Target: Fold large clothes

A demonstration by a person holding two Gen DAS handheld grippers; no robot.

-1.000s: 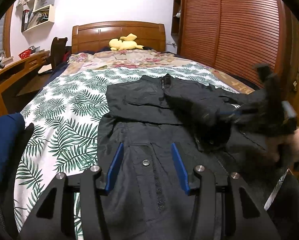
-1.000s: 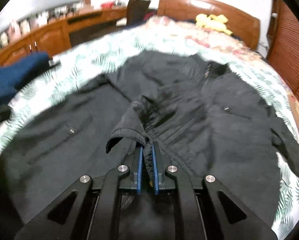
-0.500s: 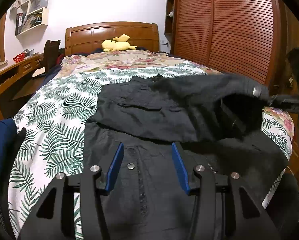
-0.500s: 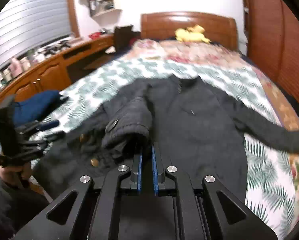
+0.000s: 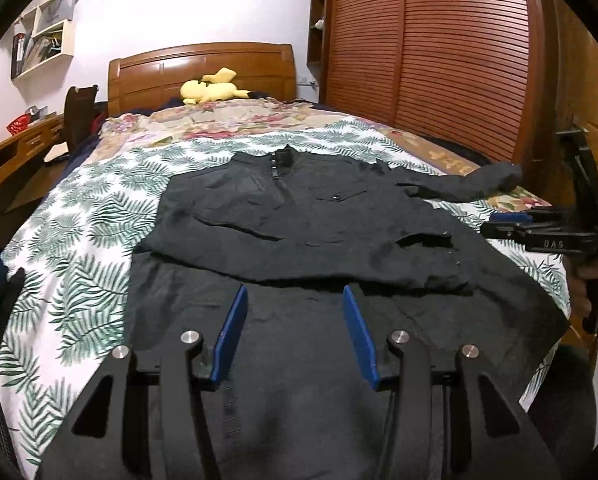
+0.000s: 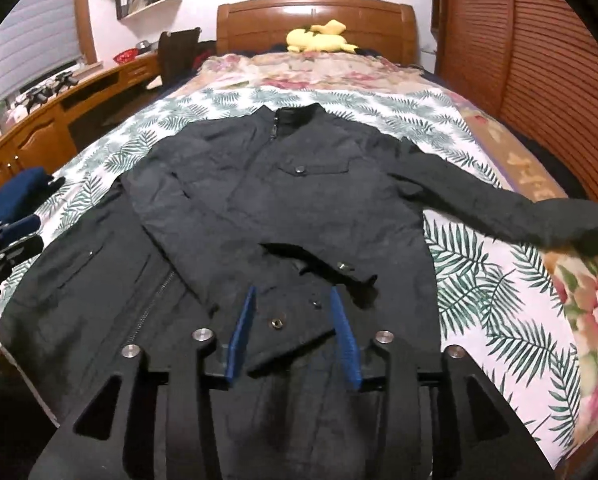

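Observation:
A black jacket (image 5: 299,220) (image 6: 299,200) lies face up on the fern-print bedsheet (image 5: 83,248). One sleeve (image 6: 219,240) is folded across its front, and the cuff (image 6: 339,268) ends by my right gripper (image 6: 292,292). That gripper's jaws are opening, with the cuff fabric lying loose between the blue pads. The other sleeve (image 6: 499,208) stretches out to the right. My left gripper (image 5: 293,292) hovers open over the jacket's lower half, holding nothing. In the left wrist view the right gripper (image 5: 495,224) shows at the right edge, with a hand behind it.
A yellow plush toy (image 5: 211,88) lies by the wooden headboard (image 5: 203,68). A slatted wooden wardrobe (image 5: 439,60) runs along the right of the bed and a desk (image 6: 59,120) along the left. A blue garment (image 6: 15,196) sits at the bed's left edge.
My right gripper carried the sleeve cuff across the jacket's front, then opened and let it go. The sleeve now lies flat over the chest. The left gripper drifted slightly and stayed open.

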